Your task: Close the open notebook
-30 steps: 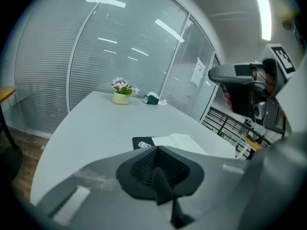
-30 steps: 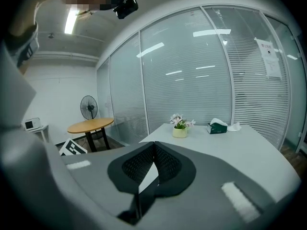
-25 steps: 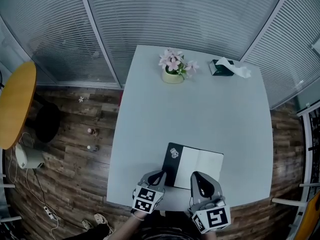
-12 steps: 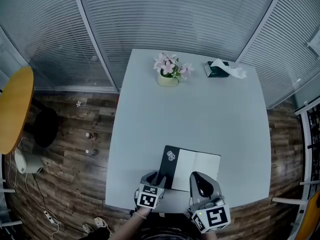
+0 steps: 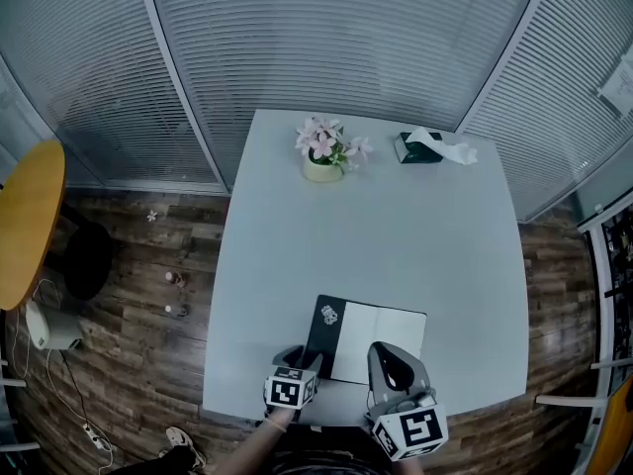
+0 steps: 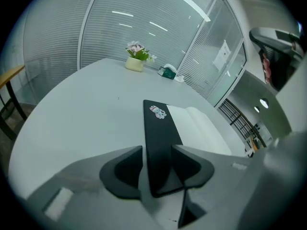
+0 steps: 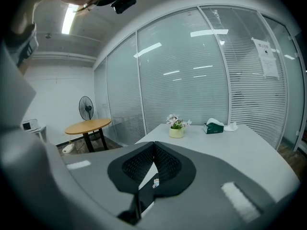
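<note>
The notebook (image 5: 381,342) lies open near the front edge of the white table (image 5: 297,255). Its white pages face up and its black cover (image 5: 324,332) with a small sticker is spread out to the left. My left gripper (image 5: 297,359) sits low at that cover's near end. In the left gripper view the left gripper (image 6: 157,150) is open: its jaws have just been opening, with the black cover (image 6: 160,128) between them, not pinched. My right gripper (image 5: 394,362) hovers at the pages' near edge. In the right gripper view the right gripper (image 7: 154,145) is shut and empty.
A pot of pink flowers (image 5: 322,156) and a green tissue box (image 5: 420,146) stand at the table's far edge. Glass walls with blinds rise behind it. A round wooden table (image 5: 30,226) stands on the wood floor to the left.
My left gripper has sunk toward the table at the black cover's near end, and its jaws have opened. The right gripper and the notebook have stayed put.
</note>
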### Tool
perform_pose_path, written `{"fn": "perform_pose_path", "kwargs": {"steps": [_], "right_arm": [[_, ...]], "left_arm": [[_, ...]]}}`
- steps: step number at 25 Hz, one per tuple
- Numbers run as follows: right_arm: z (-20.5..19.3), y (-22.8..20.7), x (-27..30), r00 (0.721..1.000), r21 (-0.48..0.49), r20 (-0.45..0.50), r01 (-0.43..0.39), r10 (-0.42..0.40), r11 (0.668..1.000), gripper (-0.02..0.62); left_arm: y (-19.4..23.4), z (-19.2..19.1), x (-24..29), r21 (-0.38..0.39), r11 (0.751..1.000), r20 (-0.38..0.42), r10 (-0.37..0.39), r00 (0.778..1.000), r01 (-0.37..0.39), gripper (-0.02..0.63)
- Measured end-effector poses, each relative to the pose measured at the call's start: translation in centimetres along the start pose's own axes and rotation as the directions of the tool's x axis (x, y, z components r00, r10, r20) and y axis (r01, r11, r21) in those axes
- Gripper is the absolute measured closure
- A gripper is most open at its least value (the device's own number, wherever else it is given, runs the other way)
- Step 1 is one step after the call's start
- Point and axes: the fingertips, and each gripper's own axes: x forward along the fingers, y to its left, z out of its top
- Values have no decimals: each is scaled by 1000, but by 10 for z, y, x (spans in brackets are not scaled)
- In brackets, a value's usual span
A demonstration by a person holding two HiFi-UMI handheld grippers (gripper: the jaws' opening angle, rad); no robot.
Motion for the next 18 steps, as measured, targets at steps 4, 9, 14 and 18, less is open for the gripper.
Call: {"fn": "perform_pose_path", "kwargs": {"steps": [4,9,14,18], "right_arm": [[1,-3,-3,1000,19,9,3,-3,1000,592],[0,-5,-5,1000,33,12,-6,6,999,592],[0,-7,-10,1000,33,13,-6,5,999,592],[3,-9,-12,999,49,34,-4,2,999,592]], "left_arm": [[-3,2,2,-33,999,-16,-44,999,44,428],[-2,3,1,-95,993,-1,-67,998,66,428],[-3,6,-6,-97,992,12,-80,997,81,433],[-7,14,-18,-99,990,51,-96,994,101,459]]}}
